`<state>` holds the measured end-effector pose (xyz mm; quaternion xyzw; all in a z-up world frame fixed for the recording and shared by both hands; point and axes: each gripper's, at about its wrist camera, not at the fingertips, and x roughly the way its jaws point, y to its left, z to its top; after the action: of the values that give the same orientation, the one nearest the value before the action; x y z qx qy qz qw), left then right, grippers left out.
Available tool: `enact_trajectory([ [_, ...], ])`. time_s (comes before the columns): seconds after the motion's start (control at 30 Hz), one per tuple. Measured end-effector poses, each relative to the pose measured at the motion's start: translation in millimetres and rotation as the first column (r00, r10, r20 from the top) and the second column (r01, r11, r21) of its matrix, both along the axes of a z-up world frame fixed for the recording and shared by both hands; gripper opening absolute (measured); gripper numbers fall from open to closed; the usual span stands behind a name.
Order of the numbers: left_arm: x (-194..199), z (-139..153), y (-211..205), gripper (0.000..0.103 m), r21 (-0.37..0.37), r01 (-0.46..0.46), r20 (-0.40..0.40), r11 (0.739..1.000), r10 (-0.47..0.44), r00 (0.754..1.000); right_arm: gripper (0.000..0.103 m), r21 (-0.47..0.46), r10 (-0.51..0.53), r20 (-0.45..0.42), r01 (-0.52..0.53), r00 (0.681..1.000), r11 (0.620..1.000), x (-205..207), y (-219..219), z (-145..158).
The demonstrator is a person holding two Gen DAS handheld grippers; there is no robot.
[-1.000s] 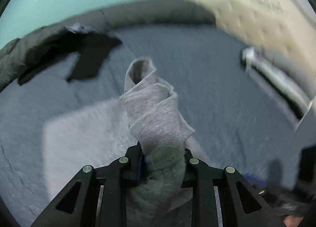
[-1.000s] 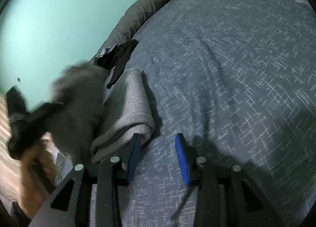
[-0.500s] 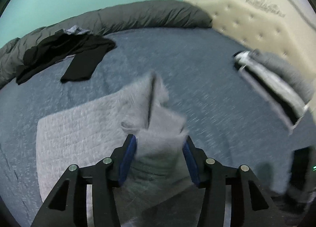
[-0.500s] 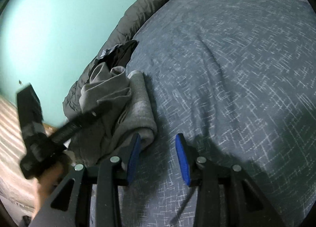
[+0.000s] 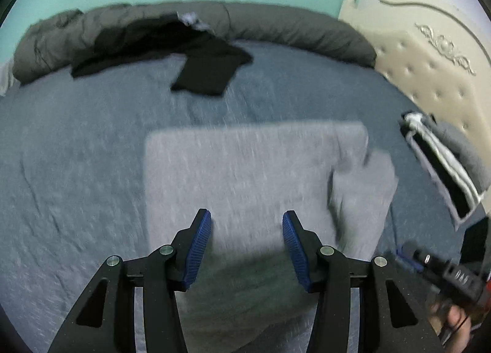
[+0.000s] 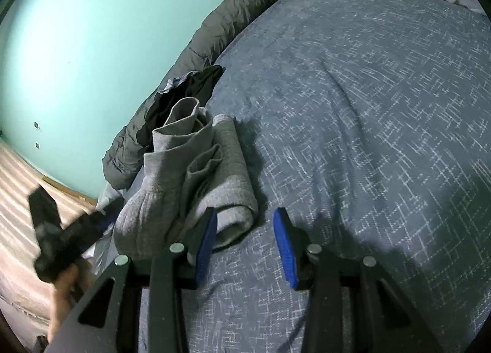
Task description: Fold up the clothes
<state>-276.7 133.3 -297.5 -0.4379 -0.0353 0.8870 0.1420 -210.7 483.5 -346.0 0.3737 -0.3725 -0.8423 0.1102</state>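
A grey garment [image 5: 245, 175] lies folded in a rough rectangle on the blue bedspread [image 5: 76, 169], with a loose sleeve [image 5: 362, 199] flopped at its right side. My left gripper [image 5: 247, 230] is open and empty just above the garment's near edge. In the right wrist view the same grey garment [image 6: 196, 175] is a bunched fold with the sleeve lying on top. My right gripper [image 6: 245, 236] is open and empty over the bedspread [image 6: 368, 107], its left finger [image 6: 207, 236] beside the fold's near end.
A black garment [image 5: 208, 67] lies at the far side against a rolled dark grey duvet [image 5: 276, 24]. A stack of folded clothes [image 5: 445, 163] sits at the right by the cream headboard [image 5: 429, 55]. The teal wall [image 6: 92, 31] stands behind the bed.
My left gripper opened and let go of the grey sleeve, which dropped onto the garment's right side. The left gripper then pulled back. The right gripper stayed open and nearly still.
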Motion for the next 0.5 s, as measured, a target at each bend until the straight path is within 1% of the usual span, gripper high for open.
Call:
enact_trajectory([
  [0.1, 9.3, -9.6, 14.3, 0.053, -0.014, 0.033, 0.0, 0.999, -0.033, 0.999, 0.038, 0.015, 0.009, -0.006, -0.009, 1.0, 1.0, -3.6, -6.0, 2.1],
  [0.13, 13.4, -8.3, 19.2, 0.053, -0.017, 0.05, -0.012, 0.999, -0.051, 0.999, 0.038, 0.02, 0.011, -0.008, -0.011, 1.0, 1.0, -4.4, -8.0, 3.0],
  [0.2, 19.1, -3.4, 18.7, 0.053, 0.001, 0.068, -0.029, 0.998, -0.068, 0.997, 0.038, 0.039, 0.014, -0.015, -0.014, 1.0, 0.999, -5.6, -11.6, 6.1],
  [0.23, 21.9, -1.0, 16.5, 0.053, 0.009, 0.071, -0.036, 0.997, -0.071, 0.997, 0.038, 0.049, 0.014, -0.02, -0.013, 1.0, 0.999, -5.9, -13.0, 8.5],
  [0.37, 34.9, 3.8, -4.3, 0.054, -0.01, 0.053, -0.062, 0.999, -0.053, 0.997, 0.038, 0.074, 0.015, -0.06, -0.011, 0.998, 0.997, -6.3, -20.5, 23.4],
  [0.43, 40.5, 2.3, -15.8, 0.055, -0.018, 0.043, -0.071, 0.999, -0.044, 0.997, 0.038, 0.073, 0.034, -0.091, -0.027, 0.995, 0.997, -8.7, -28.3, 33.9],
  [0.5, 43.2, -0.7, -26.0, 0.056, -0.006, 0.036, -0.066, 0.999, -0.036, 0.997, 0.04, 0.084, 0.071, -0.127, -0.061, 0.989, 0.995, -14.0, -41.4, 46.3],
])
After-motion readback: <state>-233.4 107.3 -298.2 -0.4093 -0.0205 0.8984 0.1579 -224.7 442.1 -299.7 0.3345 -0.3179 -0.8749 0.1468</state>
